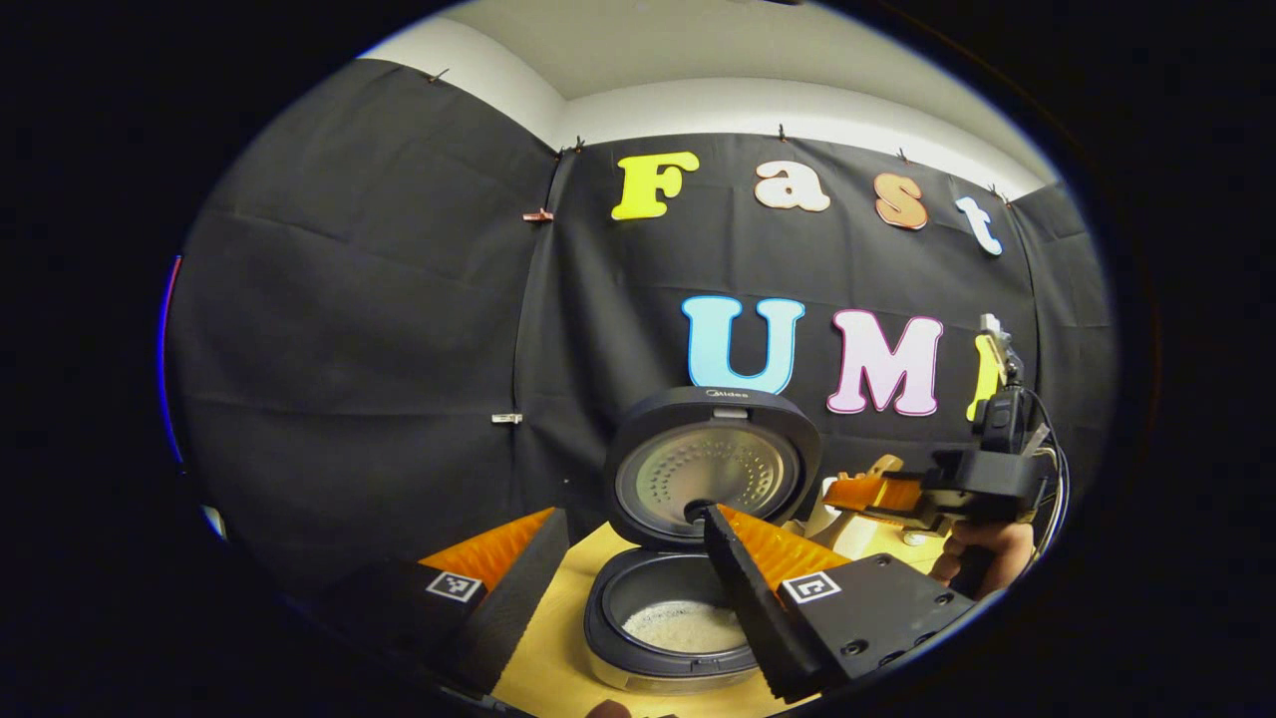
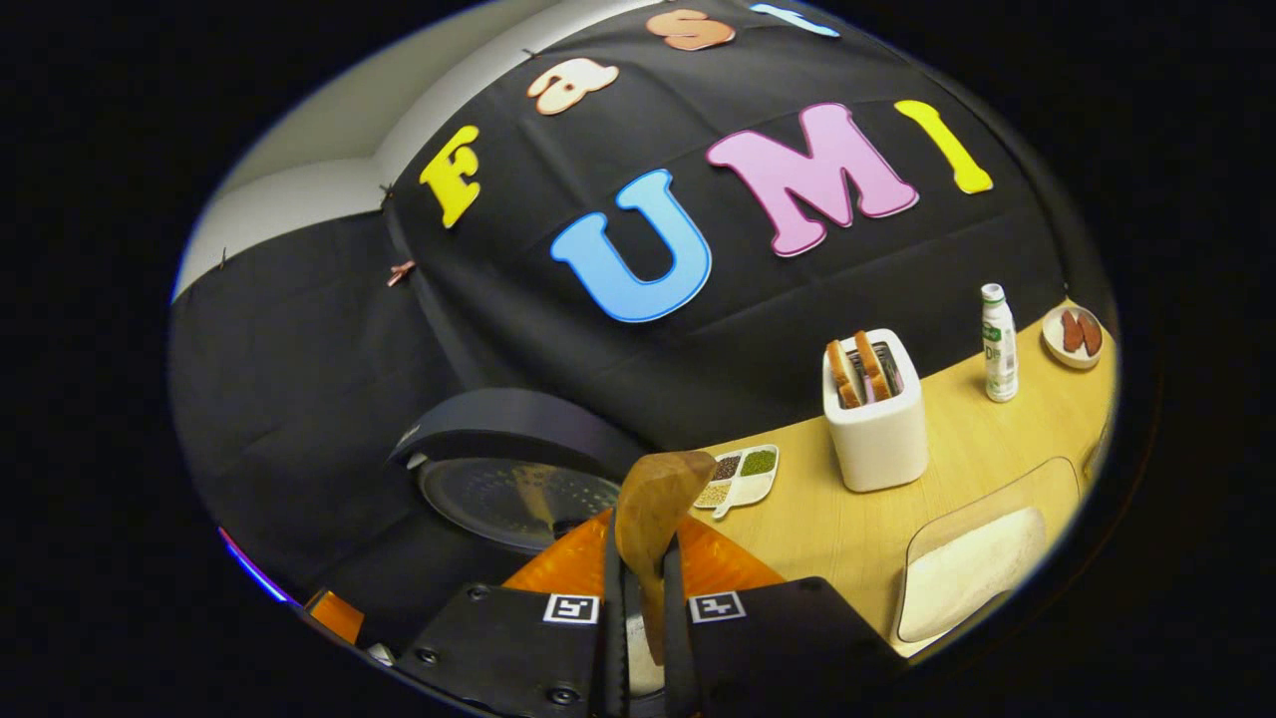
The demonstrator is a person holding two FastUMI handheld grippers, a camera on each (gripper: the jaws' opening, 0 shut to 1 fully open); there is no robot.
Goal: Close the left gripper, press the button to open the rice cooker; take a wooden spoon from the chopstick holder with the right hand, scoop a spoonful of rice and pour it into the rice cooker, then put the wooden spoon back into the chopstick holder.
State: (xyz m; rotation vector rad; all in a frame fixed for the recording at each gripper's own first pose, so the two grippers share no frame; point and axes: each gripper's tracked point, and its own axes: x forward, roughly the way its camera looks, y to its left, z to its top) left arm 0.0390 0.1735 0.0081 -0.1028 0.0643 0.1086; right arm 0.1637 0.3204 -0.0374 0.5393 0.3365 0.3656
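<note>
Holding the wooden spoon (image 2: 650,519) clamped between its fingers, the right gripper (image 2: 643,598) is beside the open rice cooker (image 1: 678,608), which already has rice inside. The left gripper (image 1: 628,568) stands spread open. The spoon may slip or knock the lid (image 1: 710,469) when it returns to the holder.

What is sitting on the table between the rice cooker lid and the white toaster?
In the right gripper view, a small divided dish of grains lies between the rice cooker lid and the toaster.
</note>
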